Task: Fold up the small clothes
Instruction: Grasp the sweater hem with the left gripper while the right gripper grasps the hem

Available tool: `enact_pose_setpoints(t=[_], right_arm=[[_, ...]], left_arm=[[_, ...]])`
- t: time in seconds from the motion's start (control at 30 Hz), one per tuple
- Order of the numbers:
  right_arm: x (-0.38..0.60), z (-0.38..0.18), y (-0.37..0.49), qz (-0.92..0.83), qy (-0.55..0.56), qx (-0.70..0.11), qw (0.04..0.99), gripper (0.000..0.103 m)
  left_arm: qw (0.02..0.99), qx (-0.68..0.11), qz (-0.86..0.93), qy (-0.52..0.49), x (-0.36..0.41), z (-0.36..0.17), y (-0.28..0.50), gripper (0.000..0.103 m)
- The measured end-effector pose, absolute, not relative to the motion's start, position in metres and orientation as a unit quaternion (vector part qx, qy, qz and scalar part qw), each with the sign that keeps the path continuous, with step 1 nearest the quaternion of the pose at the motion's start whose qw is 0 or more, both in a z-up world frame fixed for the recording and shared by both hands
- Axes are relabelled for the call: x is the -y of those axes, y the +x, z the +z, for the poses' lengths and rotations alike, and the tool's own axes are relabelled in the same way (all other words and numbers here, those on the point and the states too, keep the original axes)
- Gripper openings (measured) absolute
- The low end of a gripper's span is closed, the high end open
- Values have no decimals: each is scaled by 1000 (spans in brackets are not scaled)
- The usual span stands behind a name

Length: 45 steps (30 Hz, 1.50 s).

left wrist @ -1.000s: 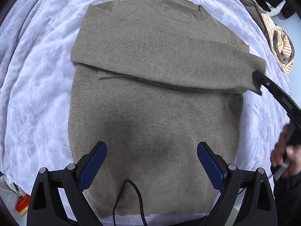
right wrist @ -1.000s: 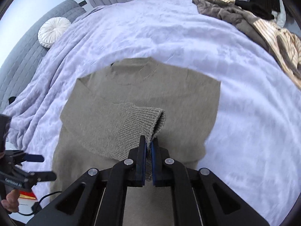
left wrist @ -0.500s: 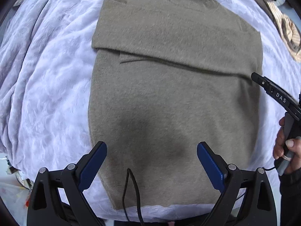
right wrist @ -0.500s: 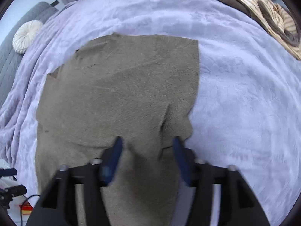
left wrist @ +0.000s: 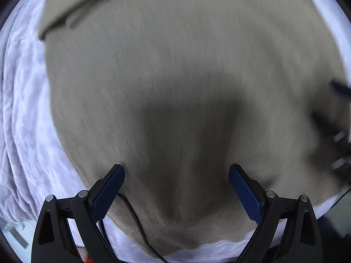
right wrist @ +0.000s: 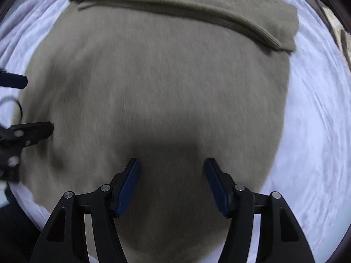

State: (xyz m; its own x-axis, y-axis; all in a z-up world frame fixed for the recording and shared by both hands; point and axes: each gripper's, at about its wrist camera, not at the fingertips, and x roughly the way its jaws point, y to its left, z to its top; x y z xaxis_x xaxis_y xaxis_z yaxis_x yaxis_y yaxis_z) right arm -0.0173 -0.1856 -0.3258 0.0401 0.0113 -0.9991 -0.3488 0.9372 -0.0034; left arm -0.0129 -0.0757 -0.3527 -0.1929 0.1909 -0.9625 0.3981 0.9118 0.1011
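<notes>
An olive-brown knitted sweater (left wrist: 175, 65) lies flat on the bed and fills both views, blurred by motion. One sleeve (right wrist: 197, 11) is folded across its chest, with the cuff at the right side. My left gripper (left wrist: 176, 168) hovers close over the lower left part of the sweater, jaws wide apart and nothing between them. My right gripper (right wrist: 171, 162) points down over the lower right part, open and empty, its shadow dark on the knit. A blue-padded finger (right wrist: 13, 81) of the left gripper shows at the left edge of the right wrist view.
A pale lilac plush blanket (left wrist: 22, 109) covers the bed around the sweater (right wrist: 153, 76). A thin black cable (left wrist: 131, 214) trails over the hem near the bed's front edge. Other striped clothes (right wrist: 337, 26) lie at the far right.
My right gripper let go of the sleeve cuff and opened, leaving the sleeve across the chest. Both grippers dropped toward the sweater's lower half, which now looms much larger.
</notes>
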Motion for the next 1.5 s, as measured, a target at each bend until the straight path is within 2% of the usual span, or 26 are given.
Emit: enact_pose_setpoints(t=[0.03,0.2,0.3,0.63,0.83,0.93,1.0,1.03,1.07,1.1,1.13,1.17,1.2,1.23,1.27,1.33,1.4,1.43,1.5], right_arm=[[191,-325,-27,119,-124,-684,709,71],[208,-326,-71,72,-110,-701,701,78],[216,-326,-88,46,-79,-709,699,78],[285,-294,-114,-44,132,-700,700,78],[289,-311,-110,-27,201,-713,671,78],[268,-326,-110,-14,178,-737,652,79],[253,-328,-107,-7,156,-739,656,79],[245,-325,-107,8,153,-738,657,78],[237,-323,-106,29,152,-737,658,72],[230,-321,-103,38,147,-738,657,64],[223,-320,-100,47,140,-740,656,58],[221,-320,-99,54,144,-742,653,43],[221,-321,-98,64,160,-743,646,21],[221,-320,-95,67,169,-744,643,15],[213,-317,-88,67,170,-742,645,14],[215,-314,-85,71,175,-737,650,14],[222,-313,-82,69,182,-735,650,13],[227,-315,-80,62,185,-737,648,13],[244,-323,-84,57,209,-743,633,15]], left_arm=[[613,-756,-91,212,70,-355,-30,103],[636,-750,-108,142,21,-350,-81,103],[636,-756,-107,107,-6,-342,-96,103],[678,-731,-46,-65,-121,-310,-86,103],[647,-753,-90,-82,-77,-331,-79,103],[605,-791,-73,-57,-49,-367,-86,103],[613,-787,-72,-27,-34,-367,-88,103],[615,-784,-82,-28,-30,-364,-89,97],[619,-780,-91,-24,-27,-360,-90,86],[623,-776,-97,-16,-25,-356,-91,82],[624,-775,-99,-15,-21,-355,-91,75],[625,-774,-100,-18,-23,-355,-92,66],[625,-774,-98,-26,-29,-353,-89,62],[626,-773,-96,-44,-34,-351,-87,51],[627,-771,-94,-63,-41,-348,-78,39],[629,-764,-94,-105,-56,-344,-77,27],[622,-766,-92,-133,-66,-347,-79,28],[616,-768,-91,-149,-69,-350,-81,33],[608,-770,-90,-169,-88,-357,-84,53]])
